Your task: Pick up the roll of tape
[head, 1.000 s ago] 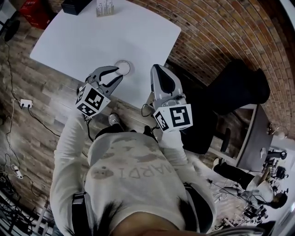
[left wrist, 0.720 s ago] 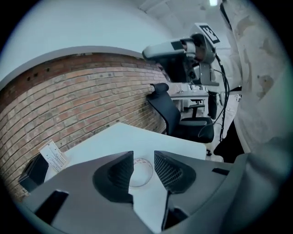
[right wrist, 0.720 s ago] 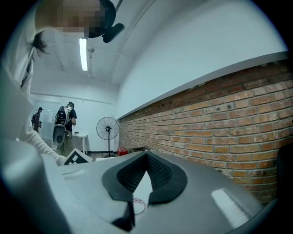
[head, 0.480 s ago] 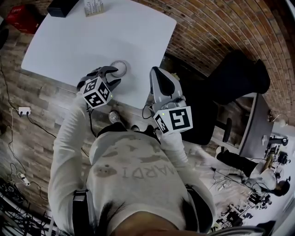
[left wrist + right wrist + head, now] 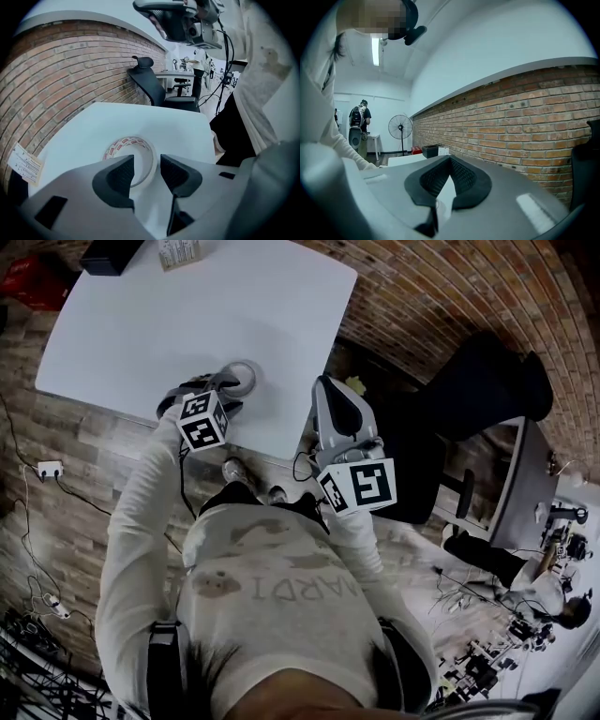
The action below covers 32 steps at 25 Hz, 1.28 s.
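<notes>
The roll of tape [image 5: 244, 377], white with red print on its core, lies flat on the white table [image 5: 141, 324] near the front edge. My left gripper [image 5: 225, 390] points steeply down at it. In the left gripper view the tape [image 5: 133, 146] lies just beyond the left gripper [image 5: 147, 171], and its near rim runs into the gap between the two jaws. The jaws are opening and the pads [image 5: 117, 176] stand clear of the rim. My right gripper [image 5: 324, 383] hovers off the table's right edge, and in its own view the right gripper [image 5: 450, 158] has fingertips touching and nothing held.
A black box [image 5: 103, 254] and a small labelled item [image 5: 178, 251] sit at the table's far edge. A black office chair [image 5: 478, 413] and another desk [image 5: 520, 493] stand to the right. Cables and a power strip [image 5: 49, 469] lie on the floor at the left.
My left gripper has sunk toward the tape, tipped downward and spread its jaws wider. The right gripper has shifted only slightly.
</notes>
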Motion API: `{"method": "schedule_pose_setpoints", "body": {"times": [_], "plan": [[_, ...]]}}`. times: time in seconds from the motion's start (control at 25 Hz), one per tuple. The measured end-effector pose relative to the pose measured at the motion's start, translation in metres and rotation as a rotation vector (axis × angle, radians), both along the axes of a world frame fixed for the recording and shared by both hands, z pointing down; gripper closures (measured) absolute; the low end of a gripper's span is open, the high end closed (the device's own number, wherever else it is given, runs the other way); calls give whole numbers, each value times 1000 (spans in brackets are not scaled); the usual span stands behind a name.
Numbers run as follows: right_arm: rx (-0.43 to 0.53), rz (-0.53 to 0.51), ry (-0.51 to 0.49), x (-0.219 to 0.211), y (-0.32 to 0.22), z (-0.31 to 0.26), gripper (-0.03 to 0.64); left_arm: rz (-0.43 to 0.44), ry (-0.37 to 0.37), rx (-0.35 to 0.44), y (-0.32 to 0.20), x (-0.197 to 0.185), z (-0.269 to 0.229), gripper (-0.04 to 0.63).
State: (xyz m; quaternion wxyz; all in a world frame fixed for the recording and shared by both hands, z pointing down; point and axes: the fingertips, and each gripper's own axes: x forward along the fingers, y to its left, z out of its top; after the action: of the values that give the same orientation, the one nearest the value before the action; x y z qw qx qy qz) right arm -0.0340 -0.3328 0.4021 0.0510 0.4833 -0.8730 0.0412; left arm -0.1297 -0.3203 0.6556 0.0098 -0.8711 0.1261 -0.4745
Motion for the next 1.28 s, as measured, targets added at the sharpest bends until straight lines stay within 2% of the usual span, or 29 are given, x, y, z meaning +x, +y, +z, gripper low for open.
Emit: {"method": "schedule_pose_setpoints", "body": {"times": [0.2, 0.4, 0.48, 0.76, 1.0, 1.28], "plan": [[-10, 11, -3, 1, -3, 5, 606, 6, 21, -60, 3, 0, 5, 463], [-8, 10, -4, 2, -2, 5, 606, 19, 12, -70, 5, 2, 5, 520], [-6, 8, -6, 2, -2, 4, 606, -1, 16, -67, 4, 2, 5, 537], [2, -8, -11, 0, 1, 2, 606, -160, 84, -56, 0, -1, -4, 543], [11, -33, -17, 1, 5, -3, 606, -364, 245, -68, -2, -4, -39, 544], [24, -85, -28, -2, 13, -9, 606, -536, 398, 5, 6, -16, -87, 543]]}}
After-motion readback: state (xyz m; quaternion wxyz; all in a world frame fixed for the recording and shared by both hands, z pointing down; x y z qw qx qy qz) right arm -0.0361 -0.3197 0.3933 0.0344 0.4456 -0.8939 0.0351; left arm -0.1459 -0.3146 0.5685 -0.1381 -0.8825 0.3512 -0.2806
